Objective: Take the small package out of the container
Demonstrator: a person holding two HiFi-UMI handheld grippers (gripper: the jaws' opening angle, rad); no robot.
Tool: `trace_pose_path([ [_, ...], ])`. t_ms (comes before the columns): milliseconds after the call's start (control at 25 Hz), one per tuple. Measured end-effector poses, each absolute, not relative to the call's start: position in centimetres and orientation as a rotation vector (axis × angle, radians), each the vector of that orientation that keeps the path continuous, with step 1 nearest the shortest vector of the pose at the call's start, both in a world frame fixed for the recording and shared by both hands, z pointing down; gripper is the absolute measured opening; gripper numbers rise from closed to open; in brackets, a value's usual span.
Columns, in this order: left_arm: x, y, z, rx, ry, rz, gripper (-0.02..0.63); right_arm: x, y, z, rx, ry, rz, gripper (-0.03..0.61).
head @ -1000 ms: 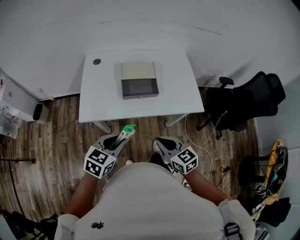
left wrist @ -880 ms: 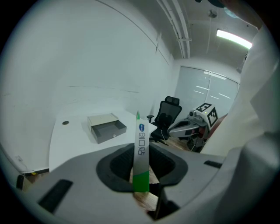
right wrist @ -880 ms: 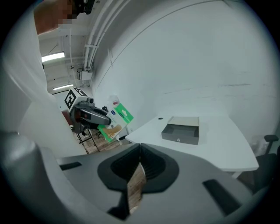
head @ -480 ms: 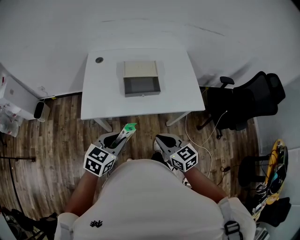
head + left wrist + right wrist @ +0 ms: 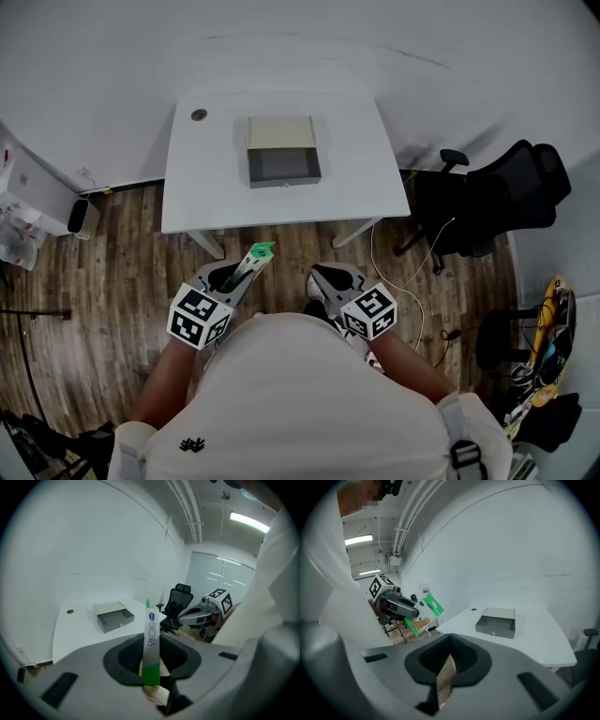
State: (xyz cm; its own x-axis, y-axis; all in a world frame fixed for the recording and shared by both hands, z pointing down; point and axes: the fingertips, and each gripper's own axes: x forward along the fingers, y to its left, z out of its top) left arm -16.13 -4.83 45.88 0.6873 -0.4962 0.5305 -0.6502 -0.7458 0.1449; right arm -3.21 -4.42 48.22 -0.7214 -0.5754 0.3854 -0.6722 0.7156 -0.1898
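Head view: left gripper point(image 5: 240, 277) clamps the green-and-white small package point(image 5: 259, 251), well apart from the open drawer box point(image 5: 283, 161); right gripper point(image 5: 321, 281) is closed, empty. Removal looks done; setting it down probably remains.

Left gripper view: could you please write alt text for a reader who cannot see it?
The left gripper holds a small package between its closed jaws: a thin white strip with a green lower end, upright. Behind it stand a white table with an open grey drawer box, a black office chair and the right gripper.
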Motion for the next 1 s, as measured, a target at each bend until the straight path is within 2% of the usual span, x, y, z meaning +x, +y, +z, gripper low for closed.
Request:
trace_pose_path([
  [1000,-15.8,-4.4,46.6,2.535,-0.903,0.710,0.096,-3.0,-3.8,48.5,0.969,-2.639,0.474,0.006],
])
